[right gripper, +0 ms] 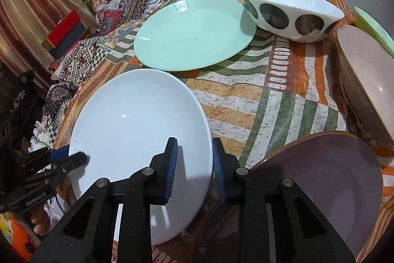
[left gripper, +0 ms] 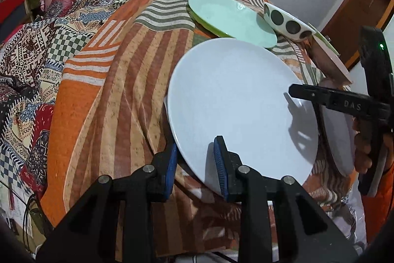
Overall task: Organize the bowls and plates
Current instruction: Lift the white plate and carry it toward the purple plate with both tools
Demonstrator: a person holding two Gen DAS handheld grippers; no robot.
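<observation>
1. The left gripper straddles the near rim of the white plate, one blue pad above and one below; whether they press on it I cannot tell.
2. The right gripper straddles the white plate's opposite rim, pads not visibly touching.
3. "DAS" reads on the right gripper's arm.
4. The white plate lies on the patchwork cloth.
5. Beyond the white plate sits a mint plate, then a spotted bowl.
6. A purple plate and pink bowl lie beside the white plate.
</observation>
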